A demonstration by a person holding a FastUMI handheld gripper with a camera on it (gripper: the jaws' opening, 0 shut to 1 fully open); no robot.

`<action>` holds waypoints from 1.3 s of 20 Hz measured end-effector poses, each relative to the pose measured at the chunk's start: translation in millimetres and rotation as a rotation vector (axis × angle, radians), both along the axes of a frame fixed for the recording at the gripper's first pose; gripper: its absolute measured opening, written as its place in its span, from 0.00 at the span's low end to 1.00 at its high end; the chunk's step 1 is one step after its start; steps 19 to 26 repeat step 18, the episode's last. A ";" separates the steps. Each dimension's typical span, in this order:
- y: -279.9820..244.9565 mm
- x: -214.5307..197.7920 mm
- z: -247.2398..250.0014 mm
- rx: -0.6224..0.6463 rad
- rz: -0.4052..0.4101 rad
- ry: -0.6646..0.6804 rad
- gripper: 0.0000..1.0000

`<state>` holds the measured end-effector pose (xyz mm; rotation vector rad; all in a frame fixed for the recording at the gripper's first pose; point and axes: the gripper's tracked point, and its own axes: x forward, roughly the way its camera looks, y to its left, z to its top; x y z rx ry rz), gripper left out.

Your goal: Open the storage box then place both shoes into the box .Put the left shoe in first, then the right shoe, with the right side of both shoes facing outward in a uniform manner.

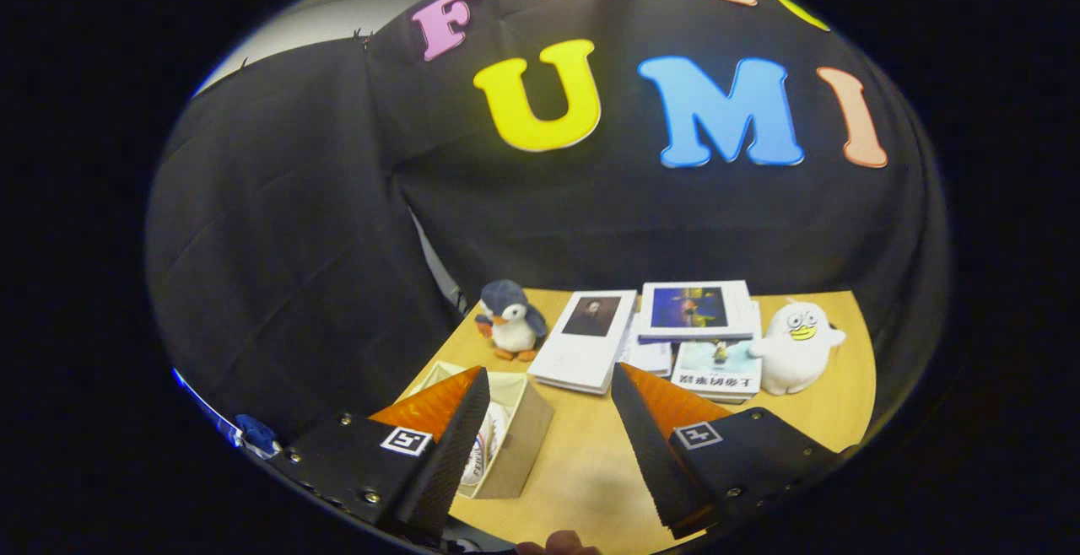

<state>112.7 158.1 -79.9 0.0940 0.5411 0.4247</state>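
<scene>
Gripper view shows our fingers (548, 428) spread wide and empty above the desk (582, 471), the open box (515, 428) by the left finger already holding a shoe (485, 445), which we judge light, best pinched at its collar.

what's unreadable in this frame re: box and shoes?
- Storage box: its near left part is hidden behind the gripper's left finger, so lid state is unclear.
- White item in the box: mostly covered by that finger; shoe or not, cannot tell.
- Gripper is open, nothing between the fingers.
</scene>
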 end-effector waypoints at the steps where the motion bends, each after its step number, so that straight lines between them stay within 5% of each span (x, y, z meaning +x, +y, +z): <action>1: -15.4 -2.6 15.0 0.005 -0.037 -0.058 0.89; 10: -132.0 -50.8 110.8 -0.073 -0.304 -0.495 0.89; 26: -164.3 -76.7 118.7 -0.064 -0.372 -0.526 0.89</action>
